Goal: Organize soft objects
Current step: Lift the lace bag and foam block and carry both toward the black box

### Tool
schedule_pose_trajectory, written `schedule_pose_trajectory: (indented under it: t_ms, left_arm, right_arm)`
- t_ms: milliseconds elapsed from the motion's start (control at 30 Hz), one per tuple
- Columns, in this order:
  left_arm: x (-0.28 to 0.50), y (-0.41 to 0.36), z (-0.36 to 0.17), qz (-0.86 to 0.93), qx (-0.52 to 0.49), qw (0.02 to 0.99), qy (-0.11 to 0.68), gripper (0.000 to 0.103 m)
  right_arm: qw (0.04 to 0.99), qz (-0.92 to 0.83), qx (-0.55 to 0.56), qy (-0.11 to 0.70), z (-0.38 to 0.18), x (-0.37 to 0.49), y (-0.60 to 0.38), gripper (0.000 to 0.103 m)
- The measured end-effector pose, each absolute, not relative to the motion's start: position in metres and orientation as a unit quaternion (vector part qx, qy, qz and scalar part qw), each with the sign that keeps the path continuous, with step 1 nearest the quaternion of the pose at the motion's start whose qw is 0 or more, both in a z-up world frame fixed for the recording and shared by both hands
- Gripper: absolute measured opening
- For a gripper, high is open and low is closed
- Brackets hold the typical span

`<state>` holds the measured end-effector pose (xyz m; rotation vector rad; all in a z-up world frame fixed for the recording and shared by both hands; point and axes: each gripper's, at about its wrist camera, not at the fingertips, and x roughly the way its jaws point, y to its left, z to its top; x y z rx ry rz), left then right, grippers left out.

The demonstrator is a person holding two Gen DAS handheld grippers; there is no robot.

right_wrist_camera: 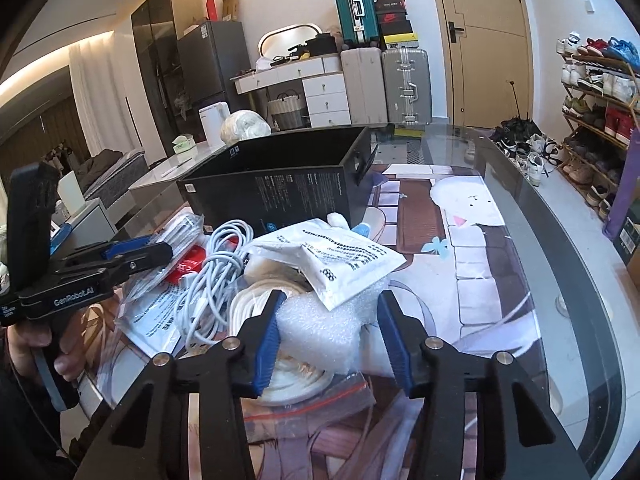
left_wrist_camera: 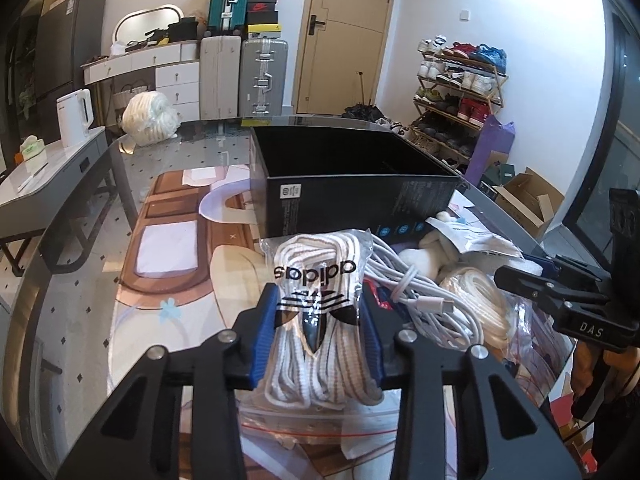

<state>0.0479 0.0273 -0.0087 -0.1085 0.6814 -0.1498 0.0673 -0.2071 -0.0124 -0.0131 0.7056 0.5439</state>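
Black box (left_wrist_camera: 352, 184) sits empty; left tongs (left_wrist_camera: 320, 332) pinch bagged laces (left_wrist_camera: 316, 320), right tongs (right_wrist_camera: 328, 336) squeeze foam (right_wrist_camera: 332, 336); nothing packed yet.

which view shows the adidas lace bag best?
Left wrist: the adidas lace bag fills the centre, logo readable, pressed between the left hand-held gripper pads. In the right wrist view that gripper appears side-on at far left and the bag can't be made out.
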Motion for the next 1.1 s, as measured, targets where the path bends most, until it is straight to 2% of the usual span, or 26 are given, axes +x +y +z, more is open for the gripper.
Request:
schedule_pose_trajectory:
  t_ms: [33, 1100]
  left_arm:
    - [0.046, 0.027, -0.008, -0.072, -0.051, 0.939, 0.332, 0.037]
    - [0.001, 0.016, 0.030, -0.060, -0.027, 0.960, 0.273, 0.036]
  right_arm:
    - [0.903, 0.261, -0.008, 0.340, -0.011, 0.065, -0.208, 0.034]
    - [0.930, 0.262, 0.007, 0.256, 0.038, -0.016, -0.244, 0.034]
